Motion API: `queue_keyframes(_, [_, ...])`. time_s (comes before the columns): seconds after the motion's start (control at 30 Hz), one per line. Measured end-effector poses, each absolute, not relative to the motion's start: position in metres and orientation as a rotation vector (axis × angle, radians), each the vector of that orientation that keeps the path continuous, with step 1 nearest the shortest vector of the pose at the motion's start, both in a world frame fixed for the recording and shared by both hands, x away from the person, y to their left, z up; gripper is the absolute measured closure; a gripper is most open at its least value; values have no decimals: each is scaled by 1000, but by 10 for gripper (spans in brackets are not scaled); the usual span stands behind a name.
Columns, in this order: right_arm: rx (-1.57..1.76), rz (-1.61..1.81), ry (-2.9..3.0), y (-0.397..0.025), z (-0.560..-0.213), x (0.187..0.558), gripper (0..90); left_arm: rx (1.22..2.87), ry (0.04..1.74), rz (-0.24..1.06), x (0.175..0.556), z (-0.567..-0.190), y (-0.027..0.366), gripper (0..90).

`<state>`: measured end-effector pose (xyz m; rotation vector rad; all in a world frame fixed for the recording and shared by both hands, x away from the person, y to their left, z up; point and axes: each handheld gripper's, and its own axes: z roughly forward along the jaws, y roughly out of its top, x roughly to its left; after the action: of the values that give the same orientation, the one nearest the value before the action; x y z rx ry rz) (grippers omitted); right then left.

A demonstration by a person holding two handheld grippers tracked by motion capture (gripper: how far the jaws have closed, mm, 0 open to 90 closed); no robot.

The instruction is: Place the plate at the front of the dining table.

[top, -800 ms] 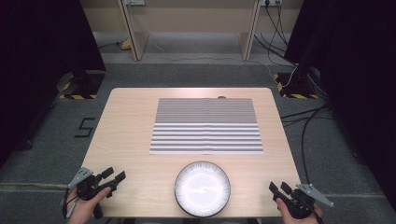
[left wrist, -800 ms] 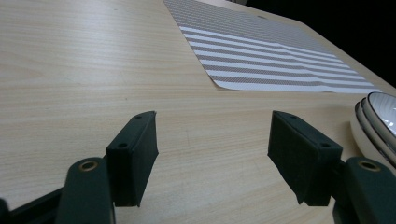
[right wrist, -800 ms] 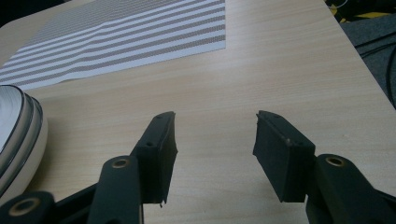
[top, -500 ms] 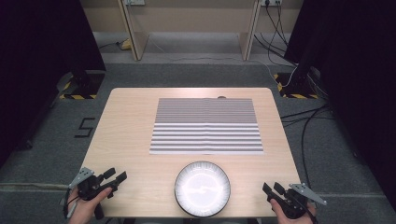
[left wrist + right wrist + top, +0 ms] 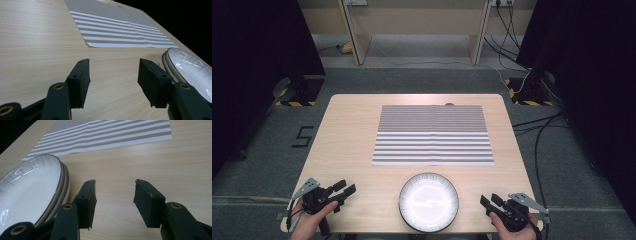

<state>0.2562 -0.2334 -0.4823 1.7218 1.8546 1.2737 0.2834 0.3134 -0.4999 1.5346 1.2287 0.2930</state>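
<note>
Jaws spread and empty, the left gripper [image 5: 343,191] and right gripper [image 5: 488,201] flank the stacked plates [image 5: 428,201], apparently poised to close in on a rim and lift toward the striped mat [image 5: 433,135].

I see the plates [image 5: 428,202] stacked at the table's [image 5: 347,140] near edge, the mat [image 5: 433,135] flat behind them at centre, left gripper [image 5: 343,191] left of the plates, right gripper [image 5: 487,201] right.
</note>
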Motion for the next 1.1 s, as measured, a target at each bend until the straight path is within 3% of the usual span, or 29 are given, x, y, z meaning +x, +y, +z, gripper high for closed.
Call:
queue_keyframes(0.37, [1638, 1288, 1958, -213, -477, 260, 550, 1569, 1102, 207, 282, -493, 281, 505])
queue_keyframes(0.57, [1603, 1287, 1976, -208, -477, 260, 534, 1659, 1085, 298, 280, -492, 275, 529])
queue_keyframes(0.73, [1593, 1303, 2013, -201, -474, 262, 556, 1654, 1072, 274, 281, -488, 269, 580])
queue_keyframes(1.1, [1582, 1301, 2086, -185, -473, 267, 596, 1675, 1040, 181, 285, -489, 243, 560])
